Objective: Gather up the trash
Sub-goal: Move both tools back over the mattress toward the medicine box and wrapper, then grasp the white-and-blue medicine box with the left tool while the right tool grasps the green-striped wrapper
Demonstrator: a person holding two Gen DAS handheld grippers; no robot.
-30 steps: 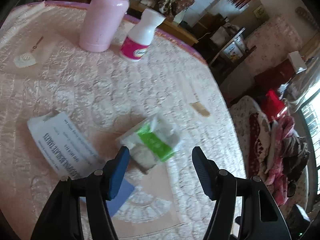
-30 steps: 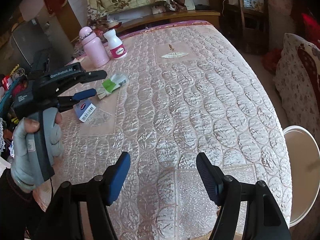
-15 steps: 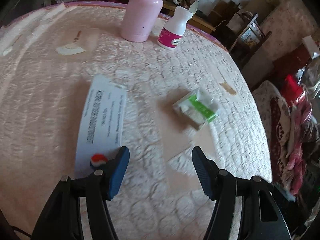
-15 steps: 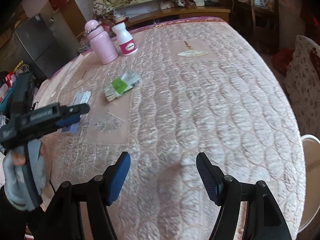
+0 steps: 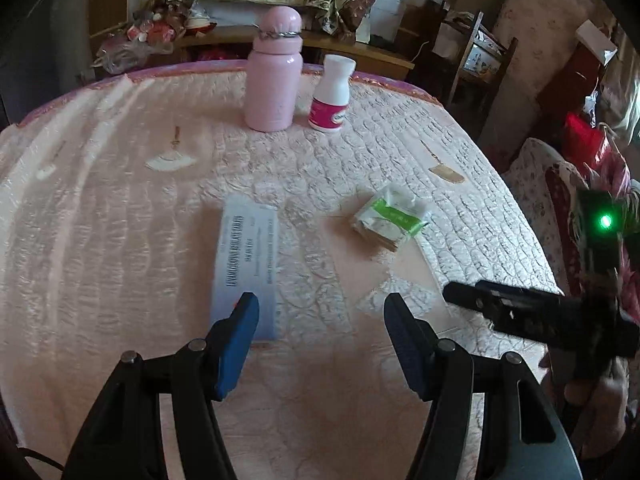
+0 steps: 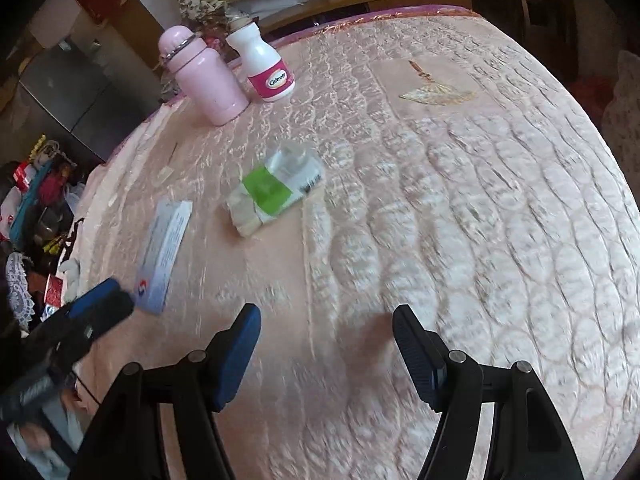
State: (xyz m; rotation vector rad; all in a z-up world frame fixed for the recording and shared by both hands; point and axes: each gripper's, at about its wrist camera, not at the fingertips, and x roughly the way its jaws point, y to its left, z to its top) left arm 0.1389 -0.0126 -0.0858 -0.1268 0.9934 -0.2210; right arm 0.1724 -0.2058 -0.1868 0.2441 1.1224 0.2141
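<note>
A crumpled white and green wrapper point(image 5: 387, 218) point(image 6: 276, 190) lies on the pink quilted cloth point(image 5: 120, 240) point(image 6: 480, 220). A flat white and blue printed box point(image 5: 246, 264) point(image 6: 162, 250) lies left of it. My left gripper point(image 5: 320, 318) hangs open above the cloth, its left finger over the box's near end, nothing between the fingers. My right gripper point(image 6: 326, 332) is open over bare cloth, nearer than the wrapper, and holds nothing. Each gripper shows in the other's view: the right one point(image 5: 496, 306) at the right edge, the left one point(image 6: 100, 302) by the box's near end.
A pink flask point(image 5: 274, 70) point(image 6: 200, 76) and a white bottle with a pink label point(image 5: 332, 94) point(image 6: 264, 66) stand at the far edge. Furniture, chairs and cloth piles crowd the room beyond the table. Clutter lies on the floor point(image 6: 36, 208) at the left.
The left gripper has pulled back and to the left, so the wrapper sits farther off and the box now lies under its left finger. The right gripper has moved left toward the wrapper.
</note>
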